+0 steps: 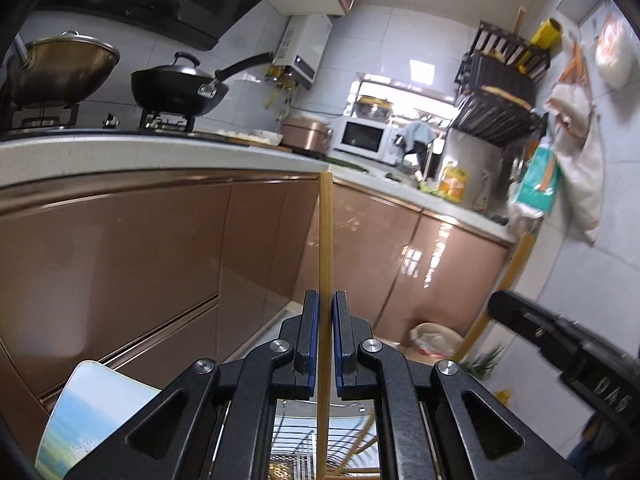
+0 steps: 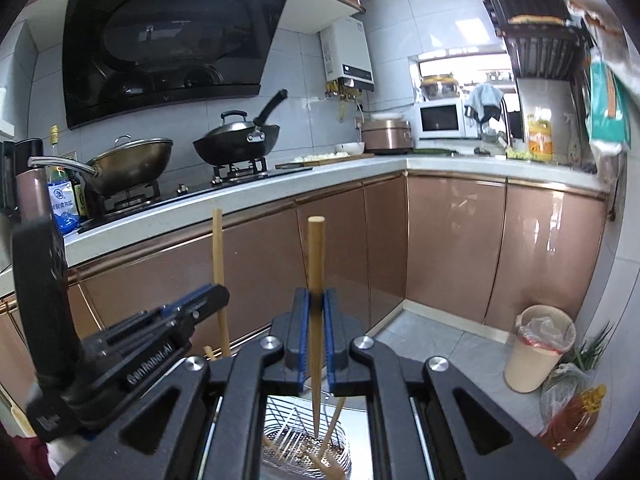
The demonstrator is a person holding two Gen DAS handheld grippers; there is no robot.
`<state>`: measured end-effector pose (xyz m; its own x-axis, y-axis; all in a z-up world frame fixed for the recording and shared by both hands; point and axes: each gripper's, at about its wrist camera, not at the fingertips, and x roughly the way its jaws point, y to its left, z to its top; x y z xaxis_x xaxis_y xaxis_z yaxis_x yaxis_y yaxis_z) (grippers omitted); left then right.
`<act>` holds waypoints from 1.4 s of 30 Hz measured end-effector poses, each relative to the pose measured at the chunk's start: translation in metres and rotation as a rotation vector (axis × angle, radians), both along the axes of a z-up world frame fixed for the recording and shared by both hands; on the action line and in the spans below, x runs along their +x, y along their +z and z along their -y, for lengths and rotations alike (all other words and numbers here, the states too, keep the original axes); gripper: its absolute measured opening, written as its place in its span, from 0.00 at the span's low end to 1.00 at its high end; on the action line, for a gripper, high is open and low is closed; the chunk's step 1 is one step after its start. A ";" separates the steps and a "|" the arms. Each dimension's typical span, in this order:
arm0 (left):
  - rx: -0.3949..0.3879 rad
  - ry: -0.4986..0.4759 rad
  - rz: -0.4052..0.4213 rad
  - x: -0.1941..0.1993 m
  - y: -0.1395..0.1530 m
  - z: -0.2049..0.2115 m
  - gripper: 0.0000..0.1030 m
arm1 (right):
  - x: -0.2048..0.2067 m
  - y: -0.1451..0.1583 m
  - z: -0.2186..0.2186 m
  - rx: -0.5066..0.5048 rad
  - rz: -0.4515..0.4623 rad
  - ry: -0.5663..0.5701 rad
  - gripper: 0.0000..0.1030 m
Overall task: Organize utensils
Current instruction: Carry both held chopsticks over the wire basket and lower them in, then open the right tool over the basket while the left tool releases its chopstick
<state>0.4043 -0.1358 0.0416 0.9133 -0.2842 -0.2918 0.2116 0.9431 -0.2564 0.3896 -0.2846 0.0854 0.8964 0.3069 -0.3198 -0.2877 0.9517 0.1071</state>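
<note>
Wooden chopstick stands upright, pinched between the right gripper jaws, tip over the wire basket below — poised for dropping in. Left gripper likewise clamps a paler chopstick upright.

Open air ahead toward cabinet doors. Left gripper close beside right gripper, each clamped on an upright chopstick. Wire basket with loose chopsticks directly below. Bin on floor, right.
</note>
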 end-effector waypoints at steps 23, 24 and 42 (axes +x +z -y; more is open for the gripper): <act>0.103 0.053 -0.059 0.006 -0.037 0.009 0.31 | 0.004 -0.053 0.010 -0.011 -0.101 0.027 0.08; 0.102 0.049 -0.058 0.004 -0.035 0.008 0.32 | 0.003 -0.053 0.010 -0.012 -0.101 0.026 0.08; 0.081 0.012 -0.042 -0.031 -0.016 -0.019 0.34 | -0.005 -0.049 -0.002 -0.029 -0.122 0.034 0.10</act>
